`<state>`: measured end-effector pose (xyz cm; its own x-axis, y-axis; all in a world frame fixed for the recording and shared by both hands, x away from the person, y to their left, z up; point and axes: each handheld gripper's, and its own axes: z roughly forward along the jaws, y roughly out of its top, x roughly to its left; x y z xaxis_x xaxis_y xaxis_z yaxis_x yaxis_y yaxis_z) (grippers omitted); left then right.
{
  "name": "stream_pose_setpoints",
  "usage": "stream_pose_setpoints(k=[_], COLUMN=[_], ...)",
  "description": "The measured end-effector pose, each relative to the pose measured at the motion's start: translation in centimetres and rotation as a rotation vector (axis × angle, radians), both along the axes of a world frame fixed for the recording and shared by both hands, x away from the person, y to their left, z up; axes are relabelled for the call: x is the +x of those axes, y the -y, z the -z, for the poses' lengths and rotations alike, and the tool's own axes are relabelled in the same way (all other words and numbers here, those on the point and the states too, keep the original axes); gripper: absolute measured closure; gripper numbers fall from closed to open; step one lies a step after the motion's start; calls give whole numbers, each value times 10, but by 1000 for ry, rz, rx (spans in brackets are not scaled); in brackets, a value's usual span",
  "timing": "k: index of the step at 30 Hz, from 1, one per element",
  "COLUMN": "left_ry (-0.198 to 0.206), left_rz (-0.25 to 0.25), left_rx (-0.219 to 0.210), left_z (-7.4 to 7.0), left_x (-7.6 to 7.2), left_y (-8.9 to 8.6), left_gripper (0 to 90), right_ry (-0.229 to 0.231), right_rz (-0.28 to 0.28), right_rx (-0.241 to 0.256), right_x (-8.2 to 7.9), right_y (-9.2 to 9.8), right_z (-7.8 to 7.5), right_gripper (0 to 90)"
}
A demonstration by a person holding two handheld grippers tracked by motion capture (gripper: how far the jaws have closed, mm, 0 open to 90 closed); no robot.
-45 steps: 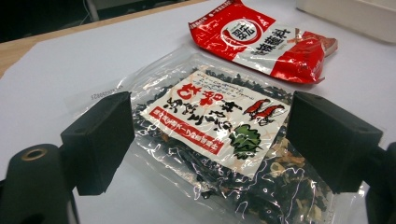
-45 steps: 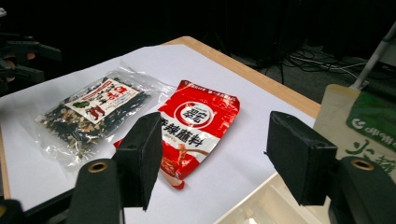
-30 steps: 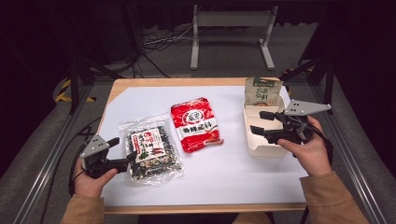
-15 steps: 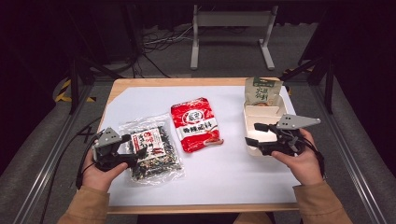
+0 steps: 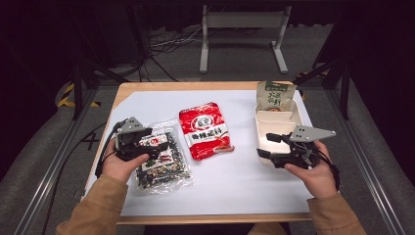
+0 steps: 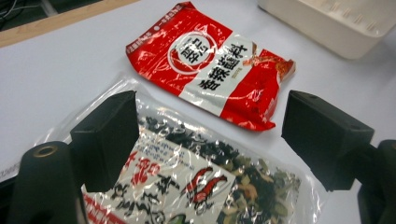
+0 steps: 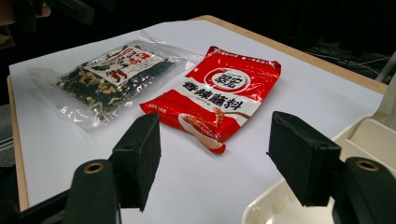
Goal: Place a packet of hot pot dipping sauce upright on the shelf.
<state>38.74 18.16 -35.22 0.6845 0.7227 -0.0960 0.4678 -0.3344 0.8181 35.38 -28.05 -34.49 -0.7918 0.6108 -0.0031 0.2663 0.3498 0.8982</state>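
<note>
**A:** Since half a second ago, what has shifted?

**B:** Both tools. Left gripper (image 5: 155, 149) has come forward onto the clear packet of dried greens (image 5: 161, 161) and now hangs over its near-left part. Right gripper (image 5: 264, 145) has drawn back a little toward me and sits at the near end of the cream tray (image 5: 277, 119).

**A:** Entry one, left gripper (image 6: 210, 140): state?

**B:** Jaws spread wide, nothing between the pads. From its own camera the clear packet of dried greens (image 6: 187, 177) lies directly under and between the jaws, label up. I cannot tell whether the pads touch the film.

**A:** Entry two, right gripper (image 7: 215, 163): state?

**B:** Jaws likewise spread, holding nothing. Its right jaw stands over the rim of the cream tray (image 7: 280, 205); bare white table cover (image 7: 196, 186) lies between the jaws.

**A:** Entry three, other stock?

**B:** Red seasoning packet (image 5: 204, 129), flat, face up, just ahead of and to the right of my left gripper, near the clear packet's far edge but whether they touch I cannot tell. Ahead of the right gripper it is the red seasoning packet (image 7: 219, 98) that comes first, the clear packet of dried greens (image 7: 107, 74) beyond it to the left. Green pouch (image 5: 275, 94), upright, at the far end of the tray, well past the right gripper.
</note>
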Motion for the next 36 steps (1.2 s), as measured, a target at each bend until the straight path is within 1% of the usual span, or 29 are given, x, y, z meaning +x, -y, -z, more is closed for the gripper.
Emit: stream_pose_setpoints(k=[2,3,4,6,10,12,14,15,17,21,22,23,25,27,28,29,30,31,32,36], left_ry=[5,5,14,20,33,32,26,26,28,12,-1,-1,-8,-23,-18,-20,-20,-22,-24,-45], left_rz=[-1,-1,-1,-7,0,0,-4,-4,-9,-18,-21,-21,-23,-28,-33,-38,-38,-45,-51,-75], left_rx=[4,4,16,21,35,46,45,45,53,54,55,55,54,41,23,13,13,-3,-10,-17], left_z=[-1,-1,-1,-1,0,1,2,2,3,8,9,9,11,12,14,15,15,17,19,22], left_x=[6,6,11,16,26,32,38,38,45,58,62,62,68,75,78,81,81,84,87,99], left_y=[4,4,7,10,16,19,21,21,23,28,29,29,31,33,33,33,33,34,34,33], left_gripper=[194,195,195,194,188,187,187,187,186,186,188,194,196,196,198,205,207,207,210,215], right_ry=[2,2,2,4,-7,-10,-10,-10,-11,-8,-7,-7,-7,-4,-5,-6,-7,-7,-8,-14], right_rz=[0,0,2,-1,7,13,17,17,18,17,17,17,12,7,2,-3,-6,-6,-10,-11], right_rx=[0,0,1,-2,-4,0,-4,-5,-3,-6,-5,-5,-1,-2,-4,-3,-4,-4,-5,-11], right_x=[-1,-1,-2,-3,-3,-1,-1,-1,-1,-2,-3,-3,-3,-4,-4,-4,-4,-4,-4,-2], right_y=[0,0,0,0,1,1,1,1,2,2,2,2,2,1,1,0,-1,-1,-1,-1], right_z=[2,2,2,5,10,12,15,15,16,18,18,18,17,17,17,17,18,18,18,20], right_gripper=[341,341,342,343,345,347,350,351,351,351,351,351,356,361,362,363,362,362,361,361])
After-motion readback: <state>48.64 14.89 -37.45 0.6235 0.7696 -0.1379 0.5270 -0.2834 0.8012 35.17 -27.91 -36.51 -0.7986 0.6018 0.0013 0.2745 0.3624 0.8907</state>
